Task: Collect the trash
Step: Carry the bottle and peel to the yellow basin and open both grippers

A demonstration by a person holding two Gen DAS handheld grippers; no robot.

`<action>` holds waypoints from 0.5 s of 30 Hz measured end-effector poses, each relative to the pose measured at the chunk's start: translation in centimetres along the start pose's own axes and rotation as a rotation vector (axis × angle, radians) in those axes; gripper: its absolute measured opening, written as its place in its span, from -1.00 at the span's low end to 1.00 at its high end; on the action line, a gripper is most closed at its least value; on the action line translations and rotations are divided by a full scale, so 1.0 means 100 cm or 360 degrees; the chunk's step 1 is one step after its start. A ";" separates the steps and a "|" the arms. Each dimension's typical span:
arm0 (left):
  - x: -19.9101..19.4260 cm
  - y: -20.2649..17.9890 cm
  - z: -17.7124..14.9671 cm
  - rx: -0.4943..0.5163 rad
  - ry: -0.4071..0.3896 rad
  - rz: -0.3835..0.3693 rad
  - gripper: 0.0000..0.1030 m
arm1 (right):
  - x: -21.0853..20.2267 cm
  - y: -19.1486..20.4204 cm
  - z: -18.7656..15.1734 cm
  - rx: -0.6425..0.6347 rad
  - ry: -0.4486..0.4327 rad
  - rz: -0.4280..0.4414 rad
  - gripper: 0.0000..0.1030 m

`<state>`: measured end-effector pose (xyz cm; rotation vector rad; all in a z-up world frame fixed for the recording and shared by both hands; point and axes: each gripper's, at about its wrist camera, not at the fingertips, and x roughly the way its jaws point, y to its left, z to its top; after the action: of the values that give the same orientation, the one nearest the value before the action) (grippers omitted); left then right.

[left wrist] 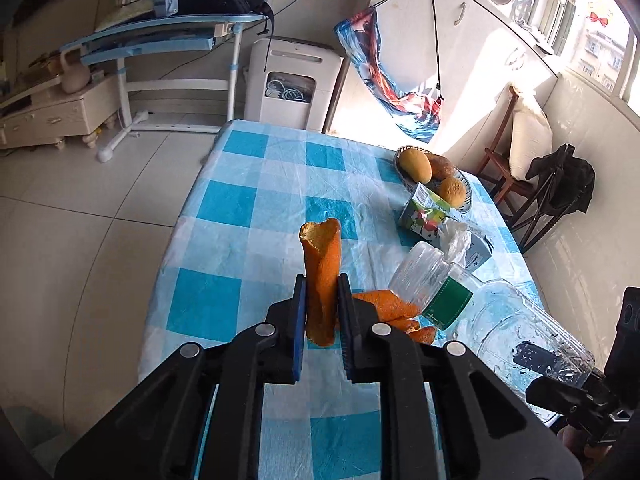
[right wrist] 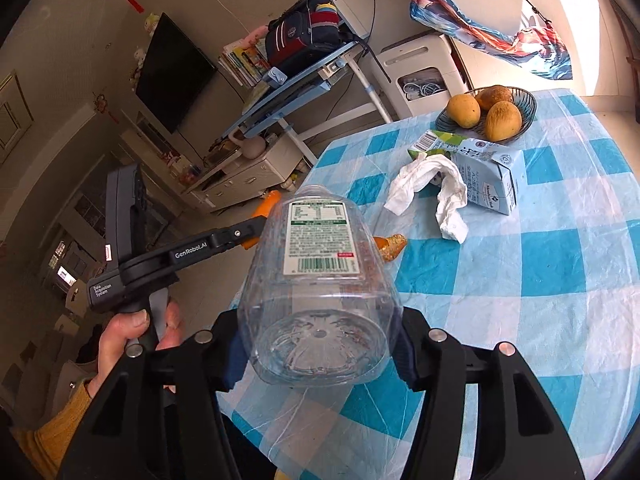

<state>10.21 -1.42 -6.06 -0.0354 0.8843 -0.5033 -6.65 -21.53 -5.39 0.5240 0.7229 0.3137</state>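
Observation:
My left gripper [left wrist: 322, 292] is shut on a curled strip of orange peel [left wrist: 322, 260], which stands up between the blue pads above the checked table [left wrist: 240, 208]. More peel pieces [left wrist: 392, 308] lie on the cloth just behind it. My right gripper [right wrist: 320, 356] is shut on a clear plastic bottle [right wrist: 316, 280] with a green and white label, gripped near its base and held off the table. In the right wrist view the left gripper [right wrist: 256, 228] reaches in from the left, peel [right wrist: 267, 202] showing above it. In the left wrist view the bottle [left wrist: 480, 312] lies to the right.
A crumpled white tissue [right wrist: 432, 188], a blue-white carton [right wrist: 488, 176] and a green carton [right wrist: 436, 142] lie further back on the table. A wire bowl [right wrist: 526, 98] holds three fruits. A hand [right wrist: 128, 332] grips the left tool. Desk, white appliance and chairs stand around the table.

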 end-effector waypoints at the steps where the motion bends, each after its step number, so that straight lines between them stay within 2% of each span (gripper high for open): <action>1: -0.004 0.001 -0.004 -0.0004 0.0003 0.0004 -0.72 | -0.004 0.005 -0.009 -0.0022 0.0025 0.0009 0.10; 6: -0.027 0.005 -0.027 0.0003 0.0001 0.0032 -0.72 | -0.016 0.034 -0.052 -0.0198 0.0202 0.0061 0.10; 10: -0.045 0.010 -0.046 -0.0021 0.0004 0.0043 -0.72 | -0.022 0.054 -0.091 -0.0350 0.0399 0.0126 0.10; 15: -0.059 0.011 -0.069 -0.0019 0.0035 0.0054 -0.72 | -0.021 0.069 -0.124 -0.0532 0.0614 0.0138 0.10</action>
<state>2.38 3.35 -6.40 -0.0259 0.9083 -0.4675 -17.39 -12.51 -8.24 0.1760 0.9985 0.6153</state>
